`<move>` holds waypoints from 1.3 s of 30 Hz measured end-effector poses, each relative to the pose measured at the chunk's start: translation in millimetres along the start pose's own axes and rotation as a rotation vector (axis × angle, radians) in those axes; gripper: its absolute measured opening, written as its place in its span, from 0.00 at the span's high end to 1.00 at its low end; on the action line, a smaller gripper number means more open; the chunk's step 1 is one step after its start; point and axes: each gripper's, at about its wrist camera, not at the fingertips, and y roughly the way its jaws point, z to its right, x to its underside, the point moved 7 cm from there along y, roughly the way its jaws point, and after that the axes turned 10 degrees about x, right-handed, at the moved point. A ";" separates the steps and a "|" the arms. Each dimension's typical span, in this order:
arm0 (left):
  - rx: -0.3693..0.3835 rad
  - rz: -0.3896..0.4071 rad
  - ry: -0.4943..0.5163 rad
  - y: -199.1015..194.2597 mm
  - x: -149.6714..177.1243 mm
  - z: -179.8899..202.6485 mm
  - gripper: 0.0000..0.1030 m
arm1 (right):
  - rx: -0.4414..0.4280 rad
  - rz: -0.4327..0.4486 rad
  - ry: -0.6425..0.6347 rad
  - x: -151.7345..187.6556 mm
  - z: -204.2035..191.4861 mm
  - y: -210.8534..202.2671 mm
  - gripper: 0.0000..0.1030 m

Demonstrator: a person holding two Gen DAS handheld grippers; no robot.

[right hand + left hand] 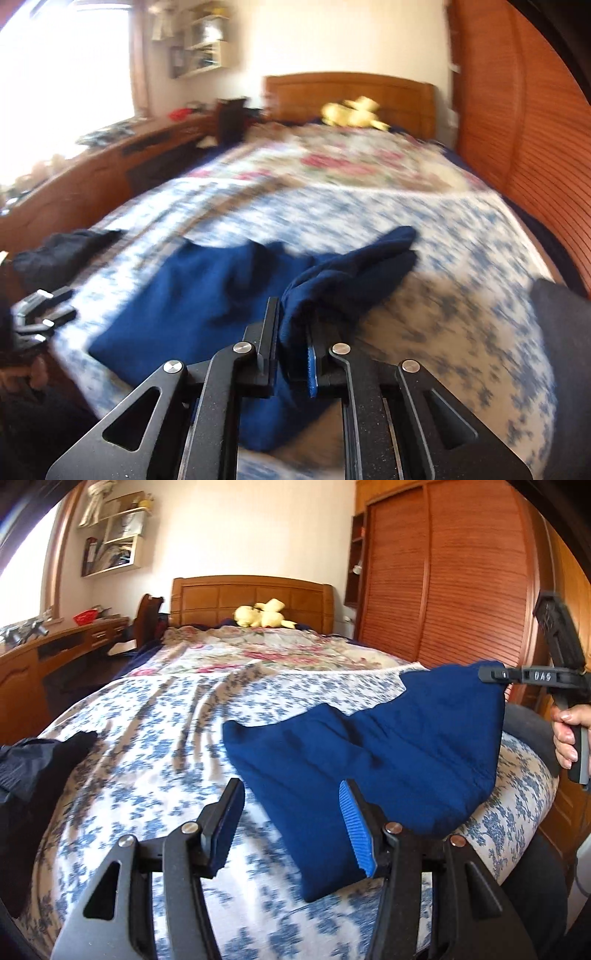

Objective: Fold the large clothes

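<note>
A dark blue garment (373, 753) lies on the bed (155, 746), its right part lifted. My left gripper (291, 819) is open and empty, hovering just above the garment's near left edge. My right gripper (291, 332) is shut on a bunched fold of the blue garment (207, 295) and holds it up off the bed. In the left wrist view the right gripper (495, 674) pinches the garment's raised corner at the far right. In the right wrist view the left gripper (40, 314) shows at the left edge.
A black garment (33, 771) lies on the bed's left side. A yellow plush toy (262, 614) sits by the wooden headboard (251, 598). A wooden wardrobe (454, 576) stands right of the bed, a desk (55, 646) to the left.
</note>
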 end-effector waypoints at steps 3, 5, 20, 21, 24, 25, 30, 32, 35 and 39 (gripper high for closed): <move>-0.026 0.012 -0.023 -11.4 4.2 -17.1 0.49 | -0.125 0.044 -0.031 -22.7 -58.7 -2.3 0.97; -0.039 0.015 -0.037 -15.9 7.1 -25.4 0.49 | -0.154 0.047 -0.065 -27.6 -91.7 1.9 0.97; -0.028 0.016 -0.051 -10.9 6.5 -25.6 0.49 | -0.296 -0.164 -0.213 43.1 -179.1 44.5 0.59; -0.024 0.014 -0.050 -8.2 5.7 -22.7 0.49 | -0.280 -0.144 -0.200 39.0 -170.4 38.1 0.51; -0.022 0.005 -0.034 -0.2 3.2 -11.0 0.49 | -0.261 -0.092 -0.179 28.5 -146.6 24.1 0.51; -0.024 0.004 -0.029 1.3 2.0 -6.6 0.49 | -0.242 -0.074 -0.179 25.1 -136.1 23.3 0.51; -0.018 0.002 -0.020 10.4 -3.2 17.3 0.49 | -0.174 -0.079 -0.182 30.9 -88.1 42.1 0.58; -0.013 0.003 -0.018 13.0 -4.9 28.7 0.49 | -0.158 -0.104 -0.195 42.0 -76.4 56.6 0.65; -0.022 -0.004 -0.032 16.2 -5.6 40.1 0.49 | -0.171 -0.118 -0.194 58.6 -65.9 70.3 0.68; -0.047 -0.040 -0.038 26.7 -3.5 51.2 0.49 | -0.216 -0.126 -0.208 78.4 -64.6 81.0 0.68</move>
